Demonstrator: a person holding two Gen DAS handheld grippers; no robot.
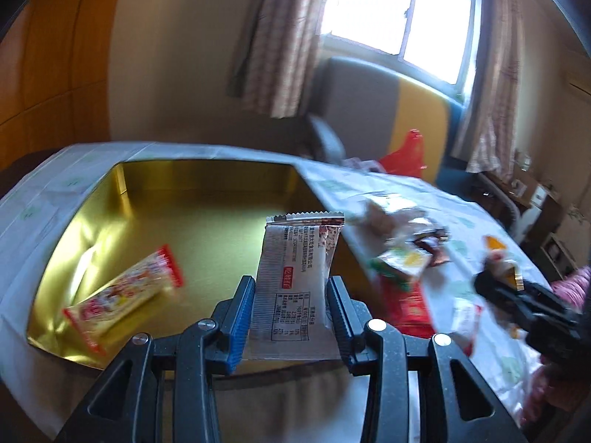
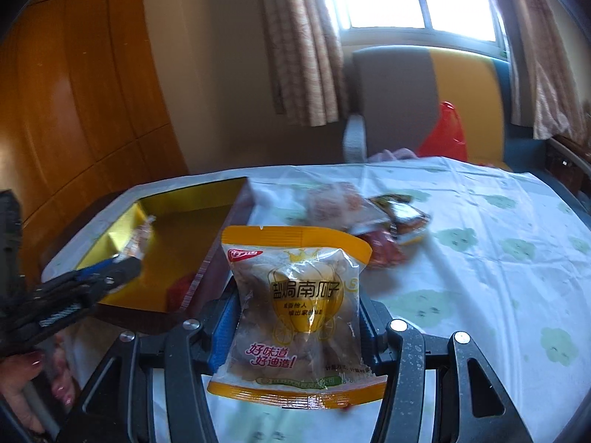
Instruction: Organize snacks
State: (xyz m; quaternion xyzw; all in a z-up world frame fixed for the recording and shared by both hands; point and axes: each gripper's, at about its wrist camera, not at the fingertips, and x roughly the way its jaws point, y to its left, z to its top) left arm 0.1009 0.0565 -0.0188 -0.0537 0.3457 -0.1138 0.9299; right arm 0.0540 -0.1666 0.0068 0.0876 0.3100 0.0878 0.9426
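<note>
My left gripper [image 1: 290, 284] is shut on a white-and-silver snack bar wrapper [image 1: 295, 258] that stands upright above the near edge of a gold tin box [image 1: 207, 171]. Inside the box lies a red-and-yellow snack packet [image 1: 122, 295]. My right gripper [image 2: 298, 297] is shut on a clear packet with yellow ends [image 2: 299, 288], held above the tablecloth just right of the gold box [image 2: 192, 193]. The left gripper [image 2: 110, 273] also shows at the left of the right wrist view, over the box. In the left wrist view, the right gripper [image 1: 517, 288] appears blurred at the right.
A loose pile of snack packets [image 2: 369, 217] lies on the white tablecloth with green prints [image 2: 480, 258], right of the box. A red plastic bag [image 2: 447, 133] and a grey-and-yellow chair [image 2: 406, 92] stand behind the table. A person's hand [image 2: 22, 380] is at the lower left.
</note>
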